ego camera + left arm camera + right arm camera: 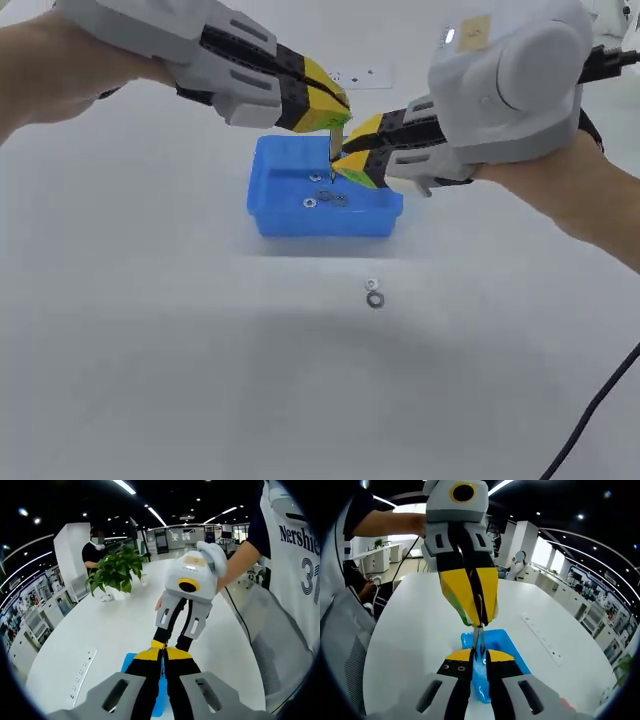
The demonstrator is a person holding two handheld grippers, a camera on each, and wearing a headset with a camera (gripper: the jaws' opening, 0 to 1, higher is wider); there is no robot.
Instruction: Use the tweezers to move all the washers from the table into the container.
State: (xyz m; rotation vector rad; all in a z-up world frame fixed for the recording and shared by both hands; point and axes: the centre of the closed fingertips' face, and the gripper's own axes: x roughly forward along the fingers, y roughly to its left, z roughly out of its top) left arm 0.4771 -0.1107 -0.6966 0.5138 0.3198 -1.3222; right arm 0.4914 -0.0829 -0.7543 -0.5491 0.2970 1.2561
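2 washers (374,294) on table (200,380), left gripper (335,118), right gripper (346,168) both pinching tweezers (334,148) over container (275,215)

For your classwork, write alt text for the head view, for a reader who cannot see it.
Over a blue container holding several washers, the left gripper holds tweezers pointing down, with the right gripper meeting them from the right. Two loose washers lie on the white table nearer the camera.
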